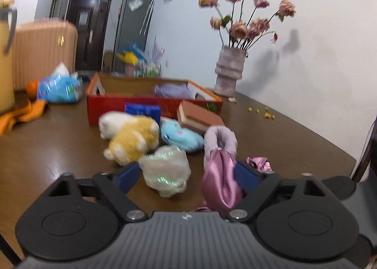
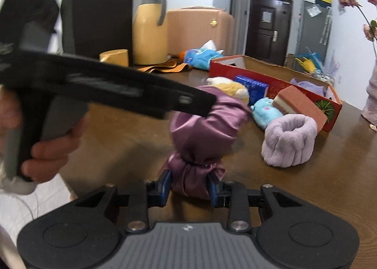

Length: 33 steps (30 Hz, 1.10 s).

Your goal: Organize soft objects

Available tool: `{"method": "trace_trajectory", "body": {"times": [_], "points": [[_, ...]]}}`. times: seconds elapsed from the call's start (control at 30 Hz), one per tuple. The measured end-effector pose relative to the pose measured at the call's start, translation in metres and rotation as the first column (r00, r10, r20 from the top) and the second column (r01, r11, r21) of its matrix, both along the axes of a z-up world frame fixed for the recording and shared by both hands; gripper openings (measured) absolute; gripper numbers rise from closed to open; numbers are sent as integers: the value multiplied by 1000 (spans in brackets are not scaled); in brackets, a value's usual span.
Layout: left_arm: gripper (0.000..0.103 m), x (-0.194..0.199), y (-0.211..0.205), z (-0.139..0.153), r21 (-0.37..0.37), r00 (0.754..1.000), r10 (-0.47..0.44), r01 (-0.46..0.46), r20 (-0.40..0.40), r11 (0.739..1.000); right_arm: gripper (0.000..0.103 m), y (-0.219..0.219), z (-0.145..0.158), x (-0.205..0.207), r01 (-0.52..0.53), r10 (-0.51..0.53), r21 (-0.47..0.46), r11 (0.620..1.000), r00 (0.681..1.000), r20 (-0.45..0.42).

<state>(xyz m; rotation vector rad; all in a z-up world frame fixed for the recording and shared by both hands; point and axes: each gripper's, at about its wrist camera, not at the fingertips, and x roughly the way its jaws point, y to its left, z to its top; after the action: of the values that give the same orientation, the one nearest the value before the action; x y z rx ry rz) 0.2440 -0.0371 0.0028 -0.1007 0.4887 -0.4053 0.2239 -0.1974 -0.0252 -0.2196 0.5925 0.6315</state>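
Note:
My right gripper (image 2: 189, 185) is shut on the tied neck of a purple satin pouch (image 2: 207, 127). The pouch also shows in the left wrist view (image 1: 221, 179), just inside my left gripper's right finger. My left gripper (image 1: 188, 176) is open, with an iridescent white pouch (image 1: 165, 172) lying between its fingers. In the right wrist view the left gripper's body (image 2: 106, 85) reaches over the satin pouch. Behind lie a yellow-and-white plush (image 1: 132, 137), a blue plush (image 1: 181, 136), a lilac fuzzy cuff (image 1: 220, 138) and a red cardboard box (image 1: 110, 106) holding a lilac cloth (image 1: 172, 90).
A brown-and-cream block (image 1: 198, 116) and a blue packet (image 1: 142, 109) lean at the box front. A vase of dried roses (image 1: 229, 71) stands back right. A blue tissue pack (image 1: 60, 87), orange cloth (image 1: 26, 113), yellow thermos (image 2: 149, 31) and black bag (image 2: 99, 22) sit at the left.

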Motion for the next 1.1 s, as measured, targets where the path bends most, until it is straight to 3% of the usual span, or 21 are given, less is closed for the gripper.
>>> {"method": "trace_trajectory", "body": {"times": [0.03, 0.1, 0.17, 0.3, 0.37, 0.43, 0.63, 0.77, 0.9, 1.07, 1.1], "points": [[68, 3, -1, -2, -15, 1000, -11, 11, -20, 1000, 30, -1, -1, -2, -12, 12, -4, 1000, 1000, -7], [46, 5, -1, -7, -57, 997, -53, 50, -55, 997, 29, -2, -3, -6, -29, 29, -14, 999, 999, -18], [32, 3, 0, -9, -88, 994, -85, 79, -66, 993, 28, -2, -4, -9, -34, 34, -27, 999, 999, -17], [20, -1, 4, -11, -92, 996, -62, 56, -65, 994, 34, -7, 2, -14, -15, 15, -8, 1000, 1000, -1], [19, -3, 8, -12, -86, 997, -28, 22, -74, 996, 48, -13, 6, -16, 1, -1, 14, 1000, 1000, 13], [18, -5, 16, -11, -79, 996, 14, -21, -86, 997, 53, -21, 10, -16, 37, -38, 49, 998, 999, 21], [17, -29, 42, -25, -47, 986, 89, -96, -144, 994, 53, -26, 13, -10, 62, -61, 174, 983, 998, -10], [19, -41, 61, -26, -56, 983, 128, -136, -131, 989, 50, -12, 12, -2, 50, -49, 224, 973, 999, -11], [37, -55, 91, -18, -72, 979, 178, -186, -95, 980, 41, 19, 11, 3, -5, 6, 189, 982, 1000, -3], [41, -68, 129, -7, -167, 968, 226, -242, -110, 956, 41, 58, 8, 3, -23, 19, 99, 995, 999, 40], [46, -71, 134, -3, -193, 968, 230, -245, -101, 950, 41, 62, 9, 4, -28, 24, 95, 995, 999, 41]]}}
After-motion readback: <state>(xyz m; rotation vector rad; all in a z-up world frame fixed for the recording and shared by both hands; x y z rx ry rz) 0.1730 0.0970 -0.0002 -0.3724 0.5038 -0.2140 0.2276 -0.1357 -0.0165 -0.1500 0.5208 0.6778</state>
